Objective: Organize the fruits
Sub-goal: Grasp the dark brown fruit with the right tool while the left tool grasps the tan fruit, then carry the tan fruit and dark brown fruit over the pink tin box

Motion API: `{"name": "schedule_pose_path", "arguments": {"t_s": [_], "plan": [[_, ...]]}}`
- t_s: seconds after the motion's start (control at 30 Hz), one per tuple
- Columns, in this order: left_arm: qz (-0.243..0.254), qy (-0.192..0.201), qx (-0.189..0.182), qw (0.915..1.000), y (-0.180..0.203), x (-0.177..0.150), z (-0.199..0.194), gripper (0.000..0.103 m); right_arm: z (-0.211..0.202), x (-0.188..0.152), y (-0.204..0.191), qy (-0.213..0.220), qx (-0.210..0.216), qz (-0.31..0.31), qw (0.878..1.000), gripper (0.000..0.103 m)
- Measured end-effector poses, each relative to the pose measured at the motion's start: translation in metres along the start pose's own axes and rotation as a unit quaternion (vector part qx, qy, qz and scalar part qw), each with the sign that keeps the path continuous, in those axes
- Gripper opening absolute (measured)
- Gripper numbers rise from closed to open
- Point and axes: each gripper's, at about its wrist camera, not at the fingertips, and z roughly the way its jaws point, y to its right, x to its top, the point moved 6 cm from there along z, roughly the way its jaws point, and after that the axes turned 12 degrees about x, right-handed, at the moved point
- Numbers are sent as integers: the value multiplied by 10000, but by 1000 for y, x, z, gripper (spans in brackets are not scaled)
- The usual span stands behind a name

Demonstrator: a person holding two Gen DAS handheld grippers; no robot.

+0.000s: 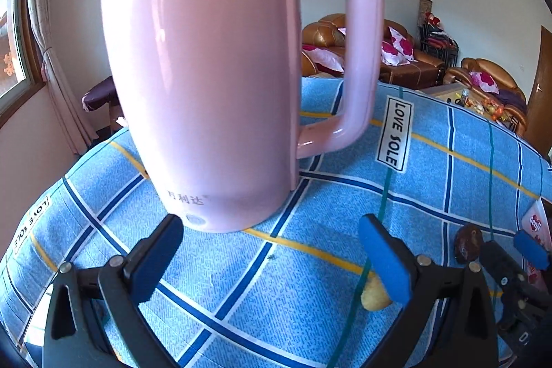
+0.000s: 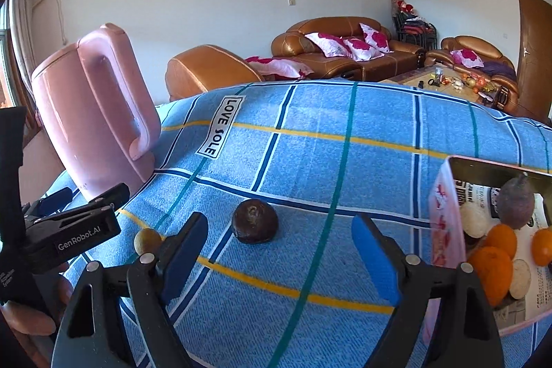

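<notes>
Though ungripped, dark fruit [image 2: 254, 225] before right tongs [image 2: 280, 249] (agape)

glossy smooth plastic kettle [image 1: 207, 75] on a matt woven cloth [image 1: 310, 264]; dark wrinkled fruit [image 2: 254, 226].

Right tool [image 2: 279, 259] open; dark fruit [image 2: 254, 221] ahead; box [image 2: 445, 230] right.
</notes>
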Motion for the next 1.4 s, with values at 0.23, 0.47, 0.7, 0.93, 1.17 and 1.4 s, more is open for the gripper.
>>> {"name": "schedule_pose_path", "arguments": {"t_s": [0.23,0.47,0.7,0.93,1.17,1.4], "plan": [[127,114,-186,9997,5,3,-6,103,40,-2,-12,-658,55,-35,9978,58],[298,47,-705,9971,19,2,-13,103,43,-7,-4,-890,91,142,9959,40],[787,-239,-1123,9903,43,-12,-12,80,2,-10,4,-347,-142,241,9990,40],[1591,-518,-1304,9772,76,-36,-11,53,-31,-13,2,81,-299,56,9995,40],[1522,-546,-1588,9740,74,-38,-13,28,-31,-15,4,46,-198,133,9997,40],[1157,-350,-1558,9804,67,-30,-20,27,-32,-17,6,104,-150,173,9997,40]]}}
